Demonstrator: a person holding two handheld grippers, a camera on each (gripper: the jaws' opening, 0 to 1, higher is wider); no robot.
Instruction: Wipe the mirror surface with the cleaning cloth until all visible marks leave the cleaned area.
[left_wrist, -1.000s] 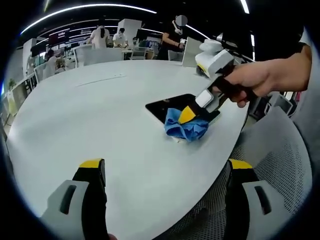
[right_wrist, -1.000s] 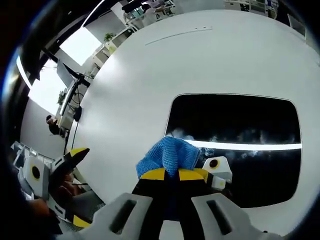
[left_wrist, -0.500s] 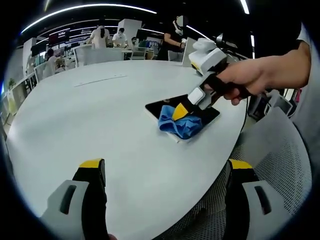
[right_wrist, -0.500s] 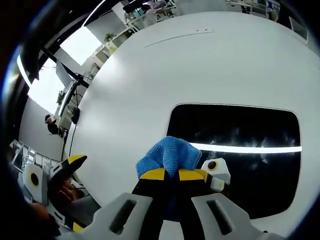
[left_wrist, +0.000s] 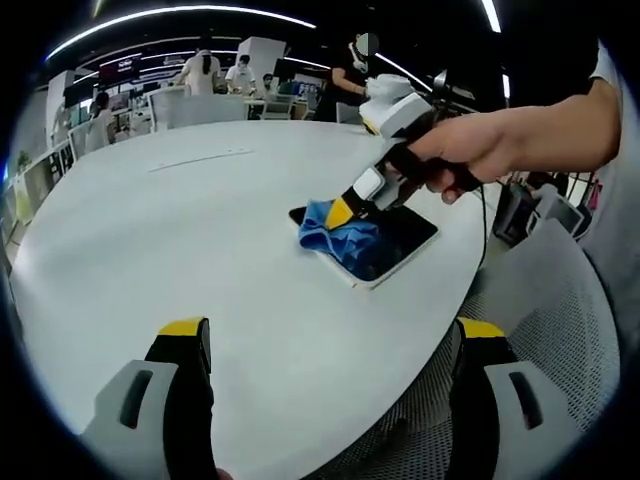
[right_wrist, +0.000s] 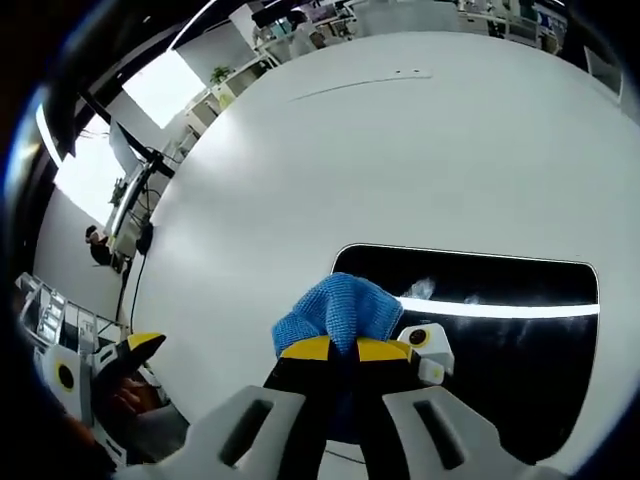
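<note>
White counter (left_wrist: 150, 250) carries the mirror (right_wrist: 500, 320) near its edge; right tongs (right_wrist: 340, 350) clamp the cloth (right_wrist: 335, 310) onto its corner, pressing to wipe; left tongs (left_wrist: 325, 345) gape wide, idle.

White round table (left_wrist: 200, 240), mesh chair (left_wrist: 560, 320) beside it

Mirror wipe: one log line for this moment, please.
right tool: shut on blue cloth | cloth on mirror edge | left tool: open, idle
</note>
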